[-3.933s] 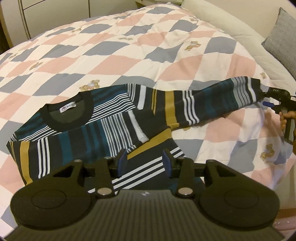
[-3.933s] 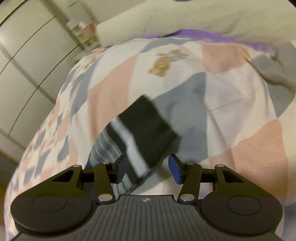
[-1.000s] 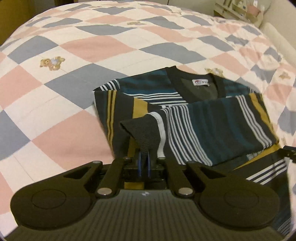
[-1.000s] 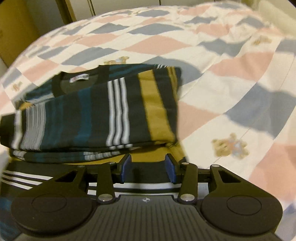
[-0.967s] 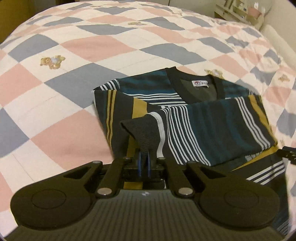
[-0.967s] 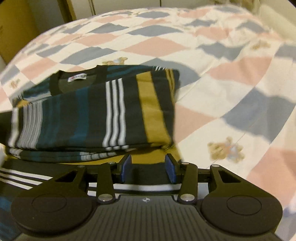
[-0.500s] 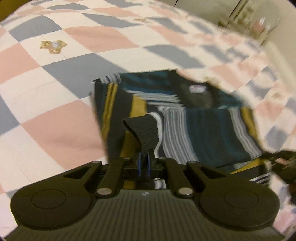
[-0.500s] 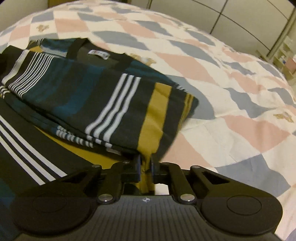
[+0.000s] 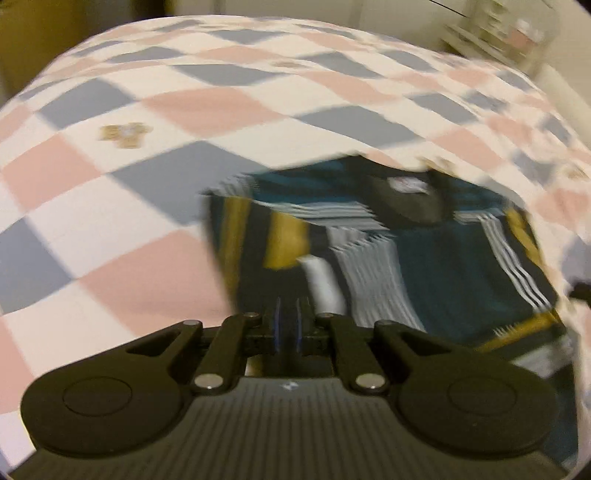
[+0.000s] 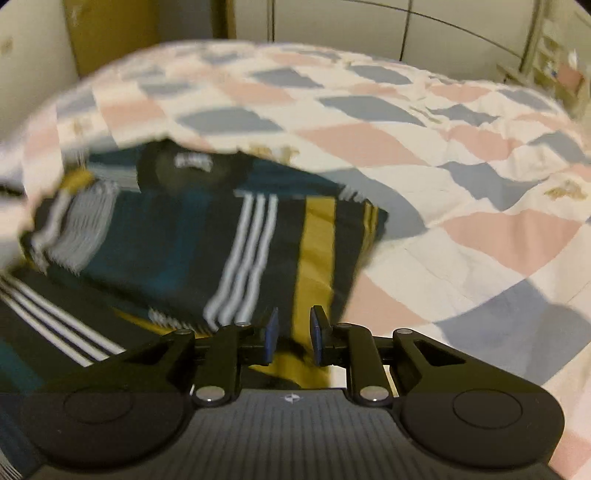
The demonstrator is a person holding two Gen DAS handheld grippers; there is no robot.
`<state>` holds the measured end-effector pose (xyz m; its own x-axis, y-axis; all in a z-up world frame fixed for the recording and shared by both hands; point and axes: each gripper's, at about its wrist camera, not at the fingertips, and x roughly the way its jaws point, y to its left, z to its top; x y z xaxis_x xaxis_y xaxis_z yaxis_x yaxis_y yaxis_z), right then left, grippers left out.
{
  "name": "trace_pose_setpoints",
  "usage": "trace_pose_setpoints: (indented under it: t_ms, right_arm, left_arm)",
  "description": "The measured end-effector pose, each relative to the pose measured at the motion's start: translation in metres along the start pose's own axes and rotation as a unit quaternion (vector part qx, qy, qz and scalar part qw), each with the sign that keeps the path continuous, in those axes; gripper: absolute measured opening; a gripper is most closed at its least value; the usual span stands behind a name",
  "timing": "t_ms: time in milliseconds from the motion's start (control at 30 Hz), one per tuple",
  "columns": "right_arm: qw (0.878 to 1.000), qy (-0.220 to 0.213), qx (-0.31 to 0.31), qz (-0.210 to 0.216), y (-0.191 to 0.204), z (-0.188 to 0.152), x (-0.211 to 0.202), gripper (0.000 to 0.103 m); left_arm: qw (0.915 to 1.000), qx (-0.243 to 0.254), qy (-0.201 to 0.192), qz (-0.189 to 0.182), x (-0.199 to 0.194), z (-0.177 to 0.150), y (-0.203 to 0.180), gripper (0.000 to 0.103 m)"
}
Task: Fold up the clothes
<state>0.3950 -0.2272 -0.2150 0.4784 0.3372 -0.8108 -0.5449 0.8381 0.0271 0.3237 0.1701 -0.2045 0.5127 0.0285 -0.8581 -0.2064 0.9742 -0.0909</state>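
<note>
Change since a second ago: the left gripper (image 9: 287, 325) no longer shows the dark cuff standing up between its pads, though the pads remain almost together; the right gripper (image 10: 293, 334), which was pinched tight on the fabric half a second ago, now shows a gap between its blue pads; both views have blurred.
Left gripper: fingers drawn nearly together, only a narrow dark slit between the blue pads; whether cloth sits in that slit cannot be told through the blur.
Left gripper position: at the near left edge of the sweater (image 9: 388, 251), over the dark band beside the white sleeve stripe.
Sweater: lies on the quilt (image 9: 155, 155) towards its right side in the left wrist view, sleeves folded across the body, collar and label (image 9: 408, 183) turned to the far side.
Sweater pattern: dark ground with teal, white and mustard stripes.
Right gripper: fingers partly apart, the mustard stripe of the folded sleeve (image 10: 314, 254) running into the gap; the pads do not visibly press it.
Right gripper position: at the near right edge of the sweater (image 10: 177, 243), with bare quilt (image 10: 461, 192) just to its right.
Quilt: pink, grey and white diamonds with small bear prints, covering the whole bed.
Background: pale cupboard doors (image 10: 369, 33) beyond the far edge of the quilt.
</note>
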Motion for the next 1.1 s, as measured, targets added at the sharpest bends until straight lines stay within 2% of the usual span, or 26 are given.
trace_pose_setpoints:
  t_ms: [67, 167, 200, 300, 400, 533, 600, 633, 767, 867, 967, 1100]
  right_arm:
    - [1.0, 0.01, 0.014, 0.011, -0.003, 0.002, 0.012, 0.022]
    - [0.997, 0.069, 0.034, 0.006, -0.011, -0.003, 0.044, 0.023]
    - [0.997, 0.066, 0.045, 0.007, -0.014, -0.004, 0.04, 0.023]
    - [0.996, 0.05, 0.069, 0.007, -0.018, -0.008, 0.024, 0.026]
    - [0.994, 0.061, 0.089, 0.028, -0.013, -0.037, 0.001, 0.026]
    - [0.989, 0.076, 0.117, 0.055, -0.005, -0.077, -0.028, 0.026]
    - [0.985, 0.11, 0.116, 0.06, 0.001, -0.104, -0.033, 0.026]
    - [0.984, 0.124, 0.114, 0.063, 0.004, -0.117, -0.038, 0.026]
    - [0.985, 0.124, 0.101, 0.066, 0.014, -0.143, -0.077, 0.029]
    - [0.986, 0.123, 0.091, 0.067, 0.021, -0.163, -0.106, 0.029]
    - [0.987, 0.123, 0.081, 0.069, 0.028, -0.182, -0.135, 0.03]
    - [0.988, 0.119, 0.074, 0.067, 0.041, -0.204, -0.17, 0.03]
  left_arm:
    - [0.9996, 0.021, 0.021, -0.005, 0.016, -0.006, -0.014, 0.009]
    - [0.9975, 0.007, 0.063, 0.03, 0.049, -0.016, -0.009, 0.01]
    - [0.996, -0.002, 0.075, 0.048, 0.057, -0.018, -0.005, 0.01]
    - [0.9969, -0.017, 0.06, 0.047, 0.033, -0.022, -0.002, 0.01]
    - [0.9973, -0.008, 0.059, 0.042, 0.003, -0.043, -0.014, 0.01]
    - [0.993, -0.032, 0.108, 0.035, -0.013, -0.101, -0.027, 0.011]
    - [0.989, -0.043, 0.134, 0.045, -0.021, -0.139, -0.033, 0.011]
    - [0.9881, -0.048, 0.137, 0.05, -0.029, -0.153, -0.036, 0.011]
    - [0.9851, -0.067, 0.15, 0.05, -0.069, -0.2, -0.045, 0.011]
    - [0.9853, -0.038, 0.16, 0.047, -0.101, -0.229, -0.055, 0.011]
    - [0.9876, -0.018, 0.152, 0.036, -0.13, -0.248, -0.056, 0.011]
    - [0.9878, 0.005, 0.154, 0.021, -0.144, -0.271, -0.054, 0.011]
